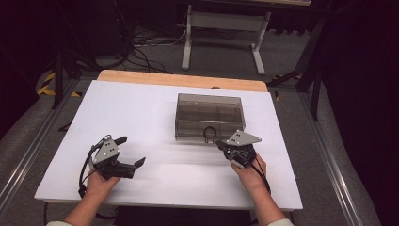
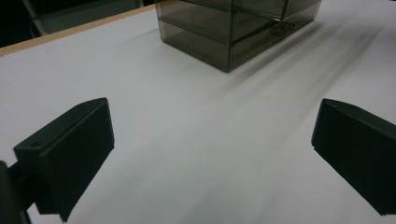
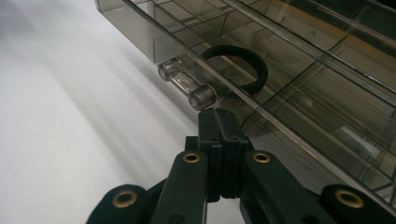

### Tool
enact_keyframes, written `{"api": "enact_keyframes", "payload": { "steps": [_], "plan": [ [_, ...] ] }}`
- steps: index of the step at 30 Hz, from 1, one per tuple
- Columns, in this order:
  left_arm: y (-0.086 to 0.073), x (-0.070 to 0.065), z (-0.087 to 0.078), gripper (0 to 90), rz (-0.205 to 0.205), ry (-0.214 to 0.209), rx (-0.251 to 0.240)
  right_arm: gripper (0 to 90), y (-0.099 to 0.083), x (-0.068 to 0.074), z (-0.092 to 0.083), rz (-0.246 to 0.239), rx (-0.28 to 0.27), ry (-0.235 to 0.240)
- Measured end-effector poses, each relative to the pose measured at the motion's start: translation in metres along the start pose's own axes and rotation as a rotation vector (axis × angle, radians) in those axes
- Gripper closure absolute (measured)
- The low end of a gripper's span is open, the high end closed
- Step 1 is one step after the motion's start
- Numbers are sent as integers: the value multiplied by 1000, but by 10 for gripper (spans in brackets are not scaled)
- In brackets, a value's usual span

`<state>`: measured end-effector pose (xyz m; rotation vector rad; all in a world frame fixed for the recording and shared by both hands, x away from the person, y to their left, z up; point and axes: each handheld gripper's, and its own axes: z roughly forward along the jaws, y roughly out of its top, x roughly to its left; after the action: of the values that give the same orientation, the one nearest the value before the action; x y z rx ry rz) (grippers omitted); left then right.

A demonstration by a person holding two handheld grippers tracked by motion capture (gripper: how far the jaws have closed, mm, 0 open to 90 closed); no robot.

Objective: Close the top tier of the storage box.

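drawer [image 3: 261, 93] not yet pulled: our right gripper [image 3: 217, 114], clenched empty, sits at its handle [image 3: 187, 85]; left gripper [image 2: 212, 154] waits released.

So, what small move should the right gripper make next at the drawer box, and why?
Probably open its jaws a little and ease forward around the clear handle. The right gripper is shut, its tips just short of that handle on the smoky drawer box, so it cannot grasp anything yet. A black hair tie lies inside. The left gripper waits open, apart.
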<state>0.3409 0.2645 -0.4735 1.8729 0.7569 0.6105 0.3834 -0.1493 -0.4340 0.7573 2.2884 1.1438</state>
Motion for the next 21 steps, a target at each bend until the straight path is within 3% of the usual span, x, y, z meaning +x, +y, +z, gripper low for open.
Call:
{"api": "enact_keyframes", "payload": {
  "steps": [12, 21],
  "plan": [
    [0, -1, 0, 1, 3, -2, -1, 900, 9, -14, 13, 32, 15, -20],
    [0, -1, 0, 1, 5, -3, -4, 900, 17, -21, 21, 22, 34, -49]
  ]
}}
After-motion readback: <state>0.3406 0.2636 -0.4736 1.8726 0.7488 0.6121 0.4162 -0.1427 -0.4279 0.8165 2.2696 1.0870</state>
